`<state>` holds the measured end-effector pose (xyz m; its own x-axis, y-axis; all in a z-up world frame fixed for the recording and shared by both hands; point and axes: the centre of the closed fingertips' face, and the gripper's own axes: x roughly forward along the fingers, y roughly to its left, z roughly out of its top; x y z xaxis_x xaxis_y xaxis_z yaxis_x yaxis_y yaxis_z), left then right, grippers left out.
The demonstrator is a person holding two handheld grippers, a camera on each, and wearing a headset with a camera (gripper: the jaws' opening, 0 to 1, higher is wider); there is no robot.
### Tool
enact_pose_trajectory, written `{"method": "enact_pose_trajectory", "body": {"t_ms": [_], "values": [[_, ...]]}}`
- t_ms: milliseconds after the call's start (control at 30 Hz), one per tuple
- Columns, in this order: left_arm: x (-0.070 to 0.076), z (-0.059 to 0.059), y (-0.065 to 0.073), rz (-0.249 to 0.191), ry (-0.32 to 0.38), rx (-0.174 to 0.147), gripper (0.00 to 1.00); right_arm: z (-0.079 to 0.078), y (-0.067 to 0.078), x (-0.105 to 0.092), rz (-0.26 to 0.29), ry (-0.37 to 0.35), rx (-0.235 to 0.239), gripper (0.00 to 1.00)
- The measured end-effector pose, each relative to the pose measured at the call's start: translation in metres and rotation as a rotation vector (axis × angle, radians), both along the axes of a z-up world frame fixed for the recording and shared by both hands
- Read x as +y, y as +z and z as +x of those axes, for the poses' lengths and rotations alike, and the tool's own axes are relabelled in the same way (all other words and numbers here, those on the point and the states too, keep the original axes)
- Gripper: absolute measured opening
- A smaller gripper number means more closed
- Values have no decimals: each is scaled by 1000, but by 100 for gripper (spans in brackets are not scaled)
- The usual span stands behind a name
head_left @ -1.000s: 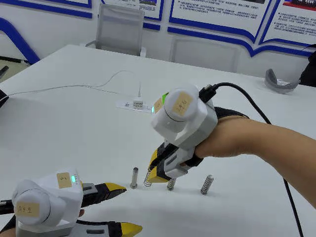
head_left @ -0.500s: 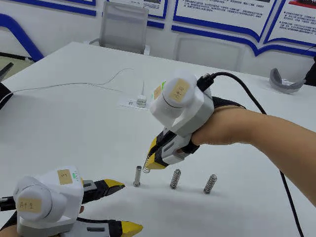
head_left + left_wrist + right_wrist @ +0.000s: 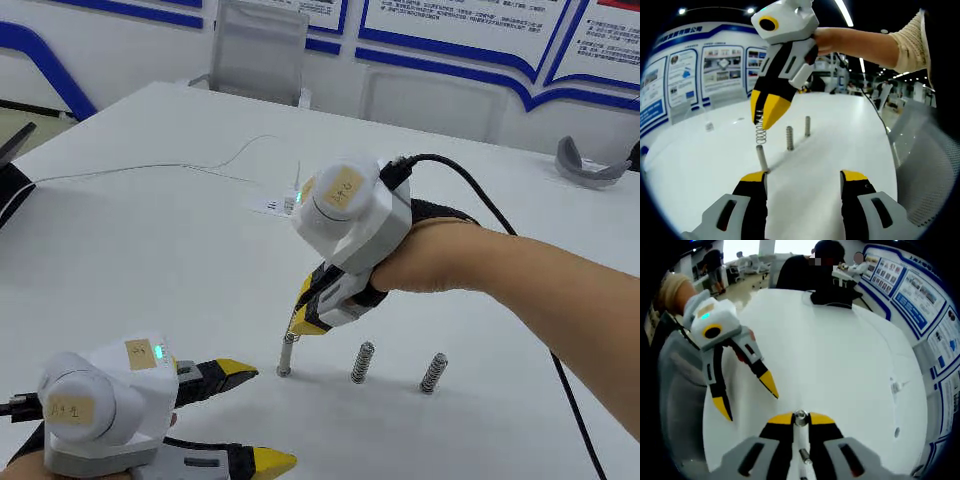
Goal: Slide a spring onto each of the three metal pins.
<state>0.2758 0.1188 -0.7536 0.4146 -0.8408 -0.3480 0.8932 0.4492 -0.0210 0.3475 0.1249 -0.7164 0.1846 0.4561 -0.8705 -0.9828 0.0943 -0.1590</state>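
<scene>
Three metal pins stand in a row on the white table (image 3: 150, 260). The left pin (image 3: 286, 356) (image 3: 761, 158) is bare. The middle pin (image 3: 362, 362) (image 3: 789, 138) and the right pin (image 3: 433, 372) (image 3: 807, 126) each wear a spring. My right gripper (image 3: 300, 325) (image 3: 768, 111) is shut on a spring (image 3: 760, 132) (image 3: 800, 416), which hangs upright with its lower end right at the bare pin's top. My left gripper (image 3: 255, 415) (image 3: 804, 176) is open and holds nothing, low and to the left in front of the bare pin.
A white power strip (image 3: 272, 205) with a thin cable (image 3: 150, 168) lies farther back on the table. A black cable (image 3: 470, 185) trails from the right gripper. Grey chairs (image 3: 262, 50) stand behind the table, and a grey curved object (image 3: 585, 168) rests at its far right.
The right gripper has risen and carried its spring leftward, from beside the middle pin to above the bare left pin. The left gripper has stayed put.
</scene>
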Motion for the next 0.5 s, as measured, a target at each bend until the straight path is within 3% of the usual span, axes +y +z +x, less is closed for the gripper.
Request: {"method": "enact_pose_trajectory", "body": {"t_ms": [500], "values": [[2, 1, -2, 1, 7, 12, 59, 5, -14, 0, -17, -17, 31, 12]]}}
